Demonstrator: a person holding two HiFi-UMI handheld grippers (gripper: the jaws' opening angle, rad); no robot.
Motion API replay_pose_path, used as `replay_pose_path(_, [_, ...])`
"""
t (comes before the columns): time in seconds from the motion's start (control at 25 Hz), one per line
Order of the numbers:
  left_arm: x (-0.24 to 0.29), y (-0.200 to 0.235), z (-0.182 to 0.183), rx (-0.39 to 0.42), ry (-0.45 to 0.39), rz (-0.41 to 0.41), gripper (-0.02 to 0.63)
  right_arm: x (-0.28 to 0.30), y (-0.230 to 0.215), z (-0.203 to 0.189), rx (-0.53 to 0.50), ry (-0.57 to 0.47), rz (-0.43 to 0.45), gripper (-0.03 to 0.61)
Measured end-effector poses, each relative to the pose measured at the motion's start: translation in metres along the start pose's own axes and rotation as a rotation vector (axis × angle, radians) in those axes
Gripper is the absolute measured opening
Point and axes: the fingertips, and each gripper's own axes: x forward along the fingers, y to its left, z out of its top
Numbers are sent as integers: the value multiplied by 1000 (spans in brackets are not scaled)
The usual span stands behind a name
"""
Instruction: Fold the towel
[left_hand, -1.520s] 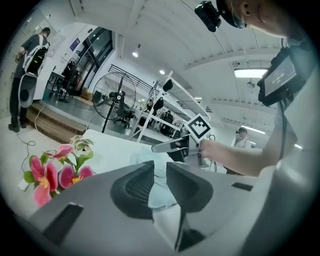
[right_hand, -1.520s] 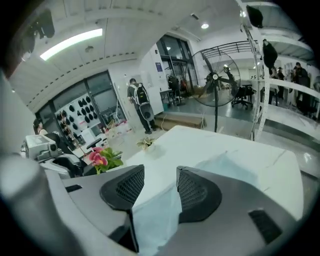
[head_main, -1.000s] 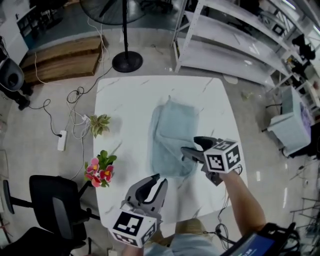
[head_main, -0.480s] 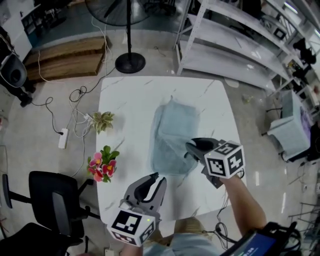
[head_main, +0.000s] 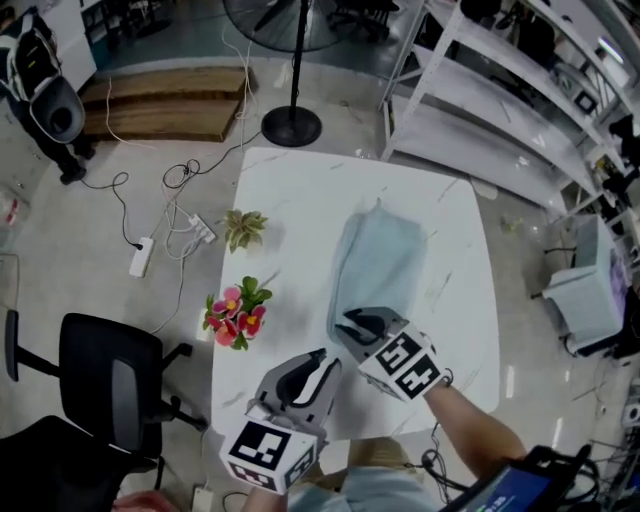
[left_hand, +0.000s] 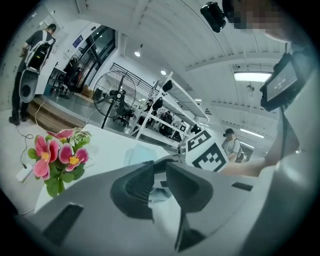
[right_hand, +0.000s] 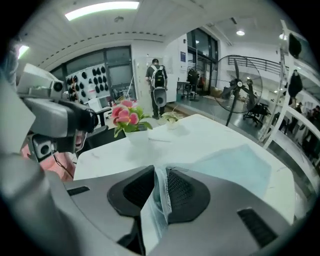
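Seeing pink flowers (head_main: 235, 315) filling one pot and a small green plant (head_main: 243, 228) filling another on the table's (head_main: 290, 200) left side. Pinching the near edge of the blue towel (head_main: 375, 265), lying mid-table, in the down-tilted right gripper (head_main: 352, 325). Holding the left gripper (head_main: 318, 362) at the table's near edge, jaws narrowly apart, gripping nothing.

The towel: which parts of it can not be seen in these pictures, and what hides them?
- Head view: the near edge of the towel lies under the right gripper and its cube.
- Right gripper view: how many layers are pinched, hidden between the pads.
- Left gripper view: most of the towel, behind the jaws of the left gripper.
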Motion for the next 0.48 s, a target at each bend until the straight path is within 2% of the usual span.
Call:
replay_pose_path(0.28, [-10,22,-17,-52,6,49,78,49,23,-38,-86,114,66,128])
replay_pose_path(0.4, [-11,28,-21,-64,-3,59,78,57,34,-52,-140,157,106,214])
replay_pose_path(0.48, [-12,31,-23,-70,-7,66,78,50,44,-45,-149,137,163,279])
